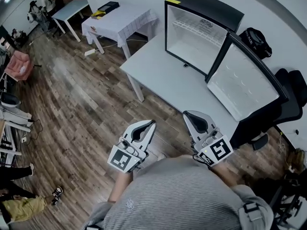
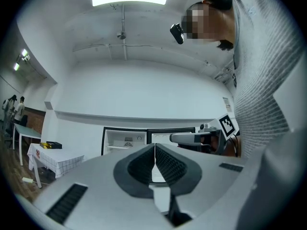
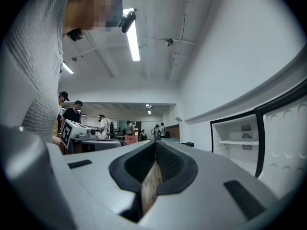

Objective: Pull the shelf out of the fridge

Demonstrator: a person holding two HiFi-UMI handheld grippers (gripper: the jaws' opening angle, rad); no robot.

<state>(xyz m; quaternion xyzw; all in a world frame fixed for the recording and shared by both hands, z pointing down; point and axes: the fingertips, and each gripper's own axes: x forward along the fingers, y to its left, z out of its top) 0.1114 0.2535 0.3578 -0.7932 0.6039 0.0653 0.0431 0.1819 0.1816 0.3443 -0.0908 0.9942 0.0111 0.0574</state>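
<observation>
Ahead of both tools lies the white worktop (image 1: 168, 75). On it, well beyond their tips, stands the small black fridge (image 1: 206, 6). It is almost dead ahead of the left tool (image 1: 151, 124) and off to the right of where the right tool (image 1: 188, 115) points. Its door (image 1: 242, 83) is swung wide open on the right tool's side. Across the upper part of the white cavity sits the shelf (image 1: 199, 31), a thin pale wire rack. It looks level and fully seated, with nothing showing on it, and it is well apart from either tool.

Both tools are held side by side. Each has its ribbed pads pressed together with nothing between them.

The shelf looks light and stiff, and its coated wire is probably a little slick. The front bar seems the best place to take hold, near the middle or with one tool toward each end, so it slides straight rather than jamming in the side rails. The jaws must open first. A hard tug might shift the small fridge on the worktop.
</observation>
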